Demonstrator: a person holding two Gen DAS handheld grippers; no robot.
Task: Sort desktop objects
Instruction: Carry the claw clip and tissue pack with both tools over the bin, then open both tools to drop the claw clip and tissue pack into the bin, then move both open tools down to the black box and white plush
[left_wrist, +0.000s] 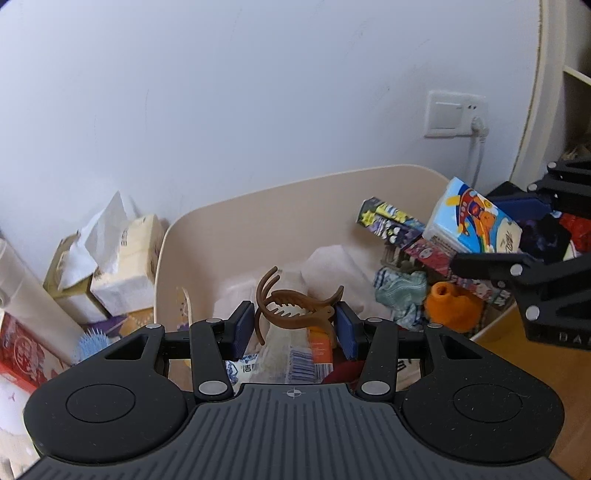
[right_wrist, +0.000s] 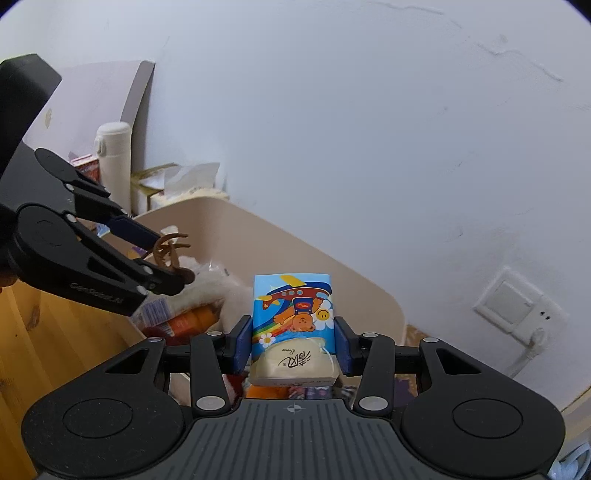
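- Your left claw (left_wrist: 295, 325) grips a brown hair claw clip (left_wrist: 295, 304) between its blue pads, the clip's curved teeth pointing up and away from the camera.
- Your right claw (right_wrist: 293, 341) is clamped on a small tissue pack (right_wrist: 293, 314) printed with a cartoon bear and aeroplane; the pads press its two sides.
- Both held things hang over a beige plastic bin (left_wrist: 295, 199) that stands on the wooden worktop (left_wrist: 535, 369) against the back wall.
- Inside the bin you can see an orange knitted piece (left_wrist: 452, 304), a crumpled green-checked cloth (left_wrist: 400, 291), cartoon-printed boxes (left_wrist: 395, 219) and a white fluffy fabric (left_wrist: 328, 266).
- Beside the bin's left edge stand opened tissue boxes (left_wrist: 122, 258) and a light blue hairbrush (left_wrist: 92, 343).
- A wall socket plate (left_wrist: 456, 114) with a plugged white cable sits above the bin's right corner.
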